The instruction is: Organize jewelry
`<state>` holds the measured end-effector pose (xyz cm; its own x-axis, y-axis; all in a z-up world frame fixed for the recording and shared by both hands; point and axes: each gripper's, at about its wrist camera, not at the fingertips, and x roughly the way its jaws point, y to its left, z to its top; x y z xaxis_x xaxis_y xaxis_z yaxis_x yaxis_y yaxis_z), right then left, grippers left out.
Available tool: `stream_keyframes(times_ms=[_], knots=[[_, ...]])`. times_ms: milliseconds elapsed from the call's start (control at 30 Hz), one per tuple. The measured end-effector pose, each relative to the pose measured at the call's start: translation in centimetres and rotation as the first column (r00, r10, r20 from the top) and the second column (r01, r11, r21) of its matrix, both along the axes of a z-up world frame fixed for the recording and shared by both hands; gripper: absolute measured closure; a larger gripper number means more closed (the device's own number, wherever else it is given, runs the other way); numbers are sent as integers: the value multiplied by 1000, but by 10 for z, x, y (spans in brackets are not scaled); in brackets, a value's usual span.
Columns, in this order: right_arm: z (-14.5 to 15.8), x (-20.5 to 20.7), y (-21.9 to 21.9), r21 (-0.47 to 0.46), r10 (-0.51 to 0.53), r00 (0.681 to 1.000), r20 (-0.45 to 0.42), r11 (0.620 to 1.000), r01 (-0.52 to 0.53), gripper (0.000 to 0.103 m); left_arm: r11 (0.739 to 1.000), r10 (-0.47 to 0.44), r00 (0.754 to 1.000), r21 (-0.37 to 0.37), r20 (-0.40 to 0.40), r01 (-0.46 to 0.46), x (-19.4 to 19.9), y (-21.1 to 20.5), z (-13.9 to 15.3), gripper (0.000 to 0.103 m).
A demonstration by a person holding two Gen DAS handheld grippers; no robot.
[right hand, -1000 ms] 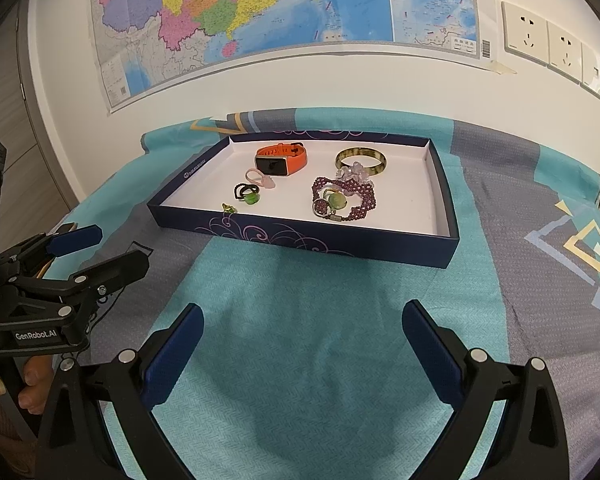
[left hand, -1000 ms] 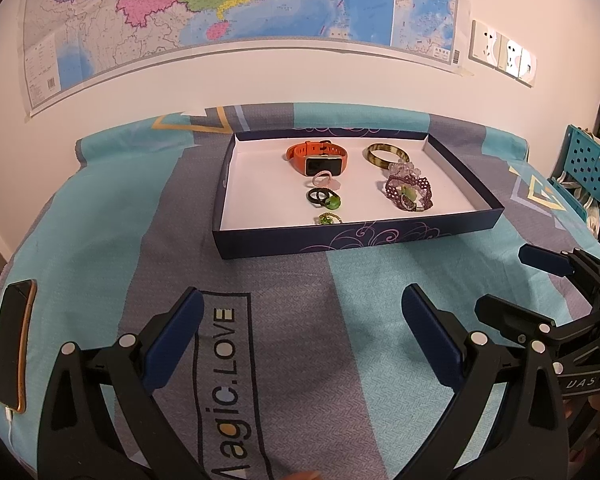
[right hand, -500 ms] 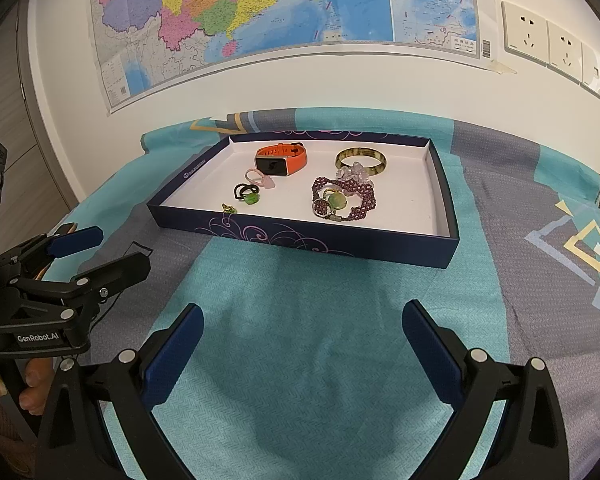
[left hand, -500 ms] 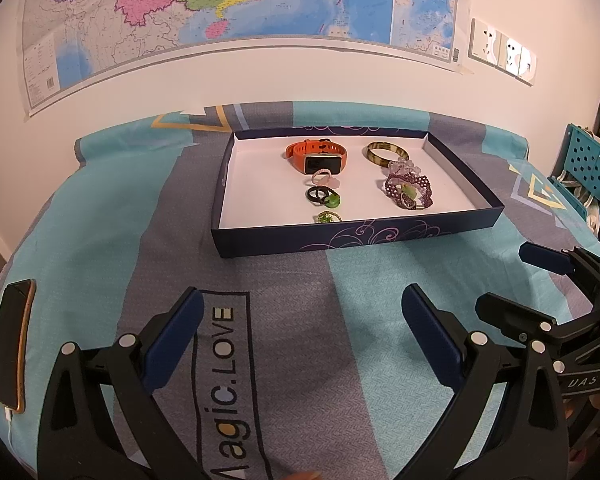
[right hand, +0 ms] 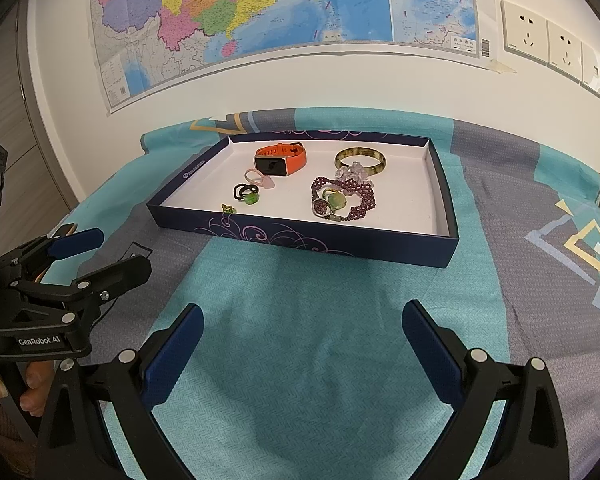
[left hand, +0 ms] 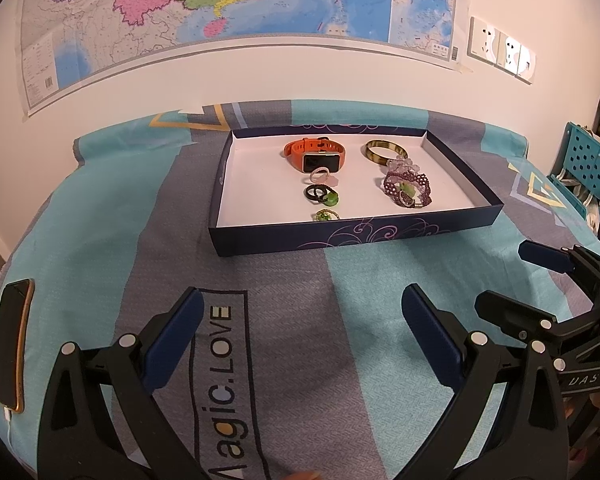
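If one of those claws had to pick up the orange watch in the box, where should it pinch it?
Probably the strap of the orange watch, not its face. The band stands up as a closed loop on edge, so one finger could drop inside the loop and the other outside, from above. The pink ring lies close in front, so pinching the far side of the loop looks safer.

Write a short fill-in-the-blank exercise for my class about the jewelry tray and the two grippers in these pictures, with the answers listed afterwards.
1. The watch in the tray has an ______ strap.
2. Both the left gripper and the right gripper have their fingers ______.
3. The phone lies on the cloth, ______ the tray.
4. On the wall hangs a large ______.

Answers: orange; open; outside; map
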<state>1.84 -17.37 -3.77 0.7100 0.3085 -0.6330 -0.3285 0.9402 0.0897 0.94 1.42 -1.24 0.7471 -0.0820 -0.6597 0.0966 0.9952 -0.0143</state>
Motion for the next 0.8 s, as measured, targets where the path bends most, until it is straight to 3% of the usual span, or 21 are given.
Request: stream_keyframes(times_ms=[800], knots=[[-2, 1, 0, 4, 2, 1000, -8, 1000, -2, 7, 1000, -16, 1000, 4, 4, 16, 1, -3, 0, 5]])
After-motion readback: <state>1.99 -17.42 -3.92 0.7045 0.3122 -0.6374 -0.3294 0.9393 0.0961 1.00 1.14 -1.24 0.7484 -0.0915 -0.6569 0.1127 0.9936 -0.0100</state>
